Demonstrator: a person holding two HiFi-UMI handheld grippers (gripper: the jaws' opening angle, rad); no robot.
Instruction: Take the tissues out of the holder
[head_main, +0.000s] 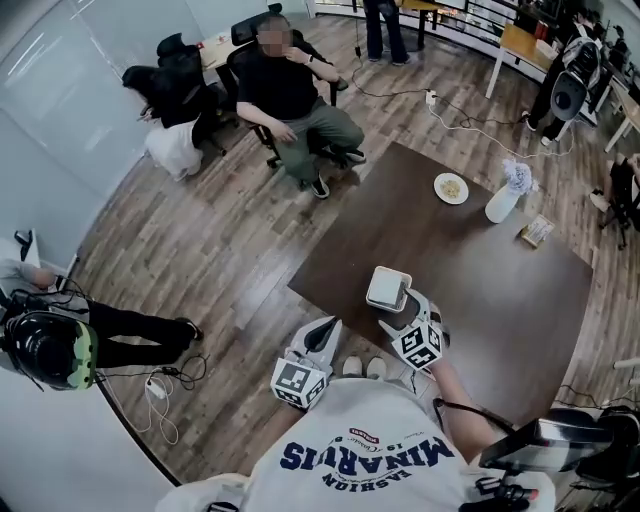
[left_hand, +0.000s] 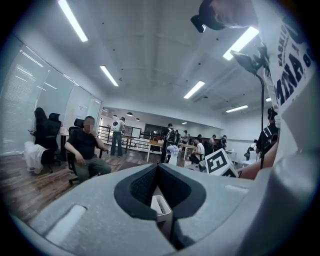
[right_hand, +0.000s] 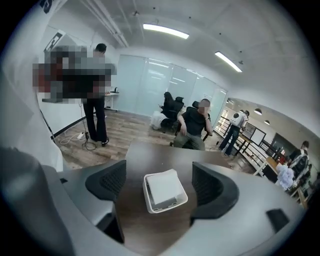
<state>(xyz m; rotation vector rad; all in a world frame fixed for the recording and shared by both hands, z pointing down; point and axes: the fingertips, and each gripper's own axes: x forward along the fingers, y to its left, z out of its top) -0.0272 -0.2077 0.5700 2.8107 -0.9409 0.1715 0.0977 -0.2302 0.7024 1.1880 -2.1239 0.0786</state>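
**Head view.** One table (head_main: 500, 300) is listed: dark brown, wood-grained, rectangular, on a plank floor. One holder (head_main: 388, 288), white, square with rounded corners, is placed on the table's near end. One right gripper (head_main: 400, 312), grey moulded plastic, is held just behind the holder. One left gripper (head_main: 322, 335) of the same make is held off the table's edge, above the floor. At the far end are found one round pale plate (head_main: 451, 188), one white vase (head_main: 503, 200) with a ruffled top, and one small flat packet (head_main: 536, 231).

**Left gripper view.** The left gripper (left_hand: 157, 167) is raised toward the room. Its two dark ribbed pads are closed tip to tip, with nothing held between them.

**Right gripper view.** The right gripper (right_hand: 159, 172) is seen with two dark ribbed pads spread wide. The holder (right_hand: 150, 202) lies between them on the table (right_hand: 150, 155), touched by neither pad. One flat white stack of tissues (right_hand: 164, 187), smooth and square, is lodged inside it.
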